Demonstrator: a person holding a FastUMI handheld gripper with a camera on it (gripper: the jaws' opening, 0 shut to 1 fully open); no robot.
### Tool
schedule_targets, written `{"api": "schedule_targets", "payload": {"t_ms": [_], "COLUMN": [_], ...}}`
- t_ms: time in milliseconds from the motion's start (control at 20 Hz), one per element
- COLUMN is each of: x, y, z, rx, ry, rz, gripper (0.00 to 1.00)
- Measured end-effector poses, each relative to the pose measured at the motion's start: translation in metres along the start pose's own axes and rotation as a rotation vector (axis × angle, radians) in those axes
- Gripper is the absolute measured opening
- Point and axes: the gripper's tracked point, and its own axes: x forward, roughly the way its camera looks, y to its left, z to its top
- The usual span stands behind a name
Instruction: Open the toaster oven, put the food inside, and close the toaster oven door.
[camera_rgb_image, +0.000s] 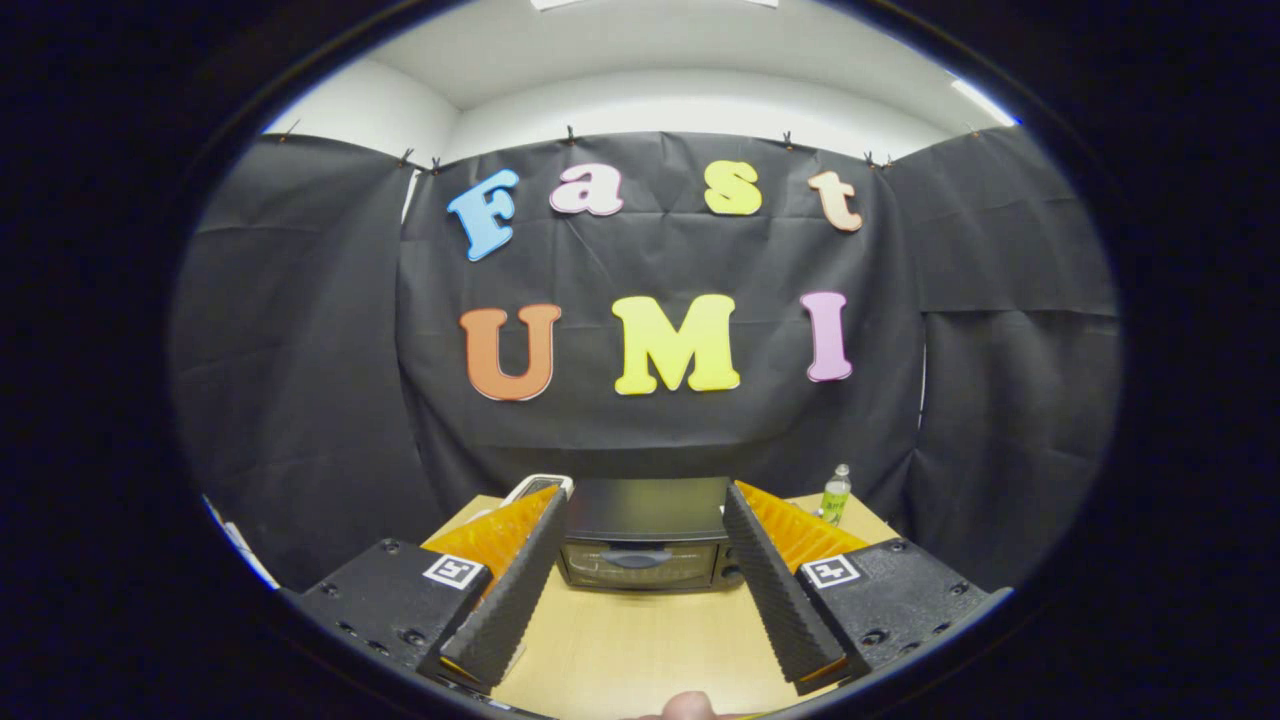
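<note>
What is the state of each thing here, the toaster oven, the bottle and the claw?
toaster oven: door closed, standing on the table beyond the fingers, untouched.
bottle: upright, cap on, to the right of the oven near the table's back edge.
claw: open, fingers spread wide, holding nothing, aimed at the oven.
white object: behind the left finger, mostly hidden; state cannot be told.

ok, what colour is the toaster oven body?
Black, with a dark glass door; toaster oven sits beyond the open gripper, best seen in gripper view.
</note>
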Motion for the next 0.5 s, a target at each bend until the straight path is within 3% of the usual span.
{"api": "schedule_targets", "payload": {"t_ms": [500], "x": [0.003], "y": [-0.010], "z": [-0.005], "rx": [0.022], "ry": [0.055], "rz": [-0.022], "gripper": [1.00]}}
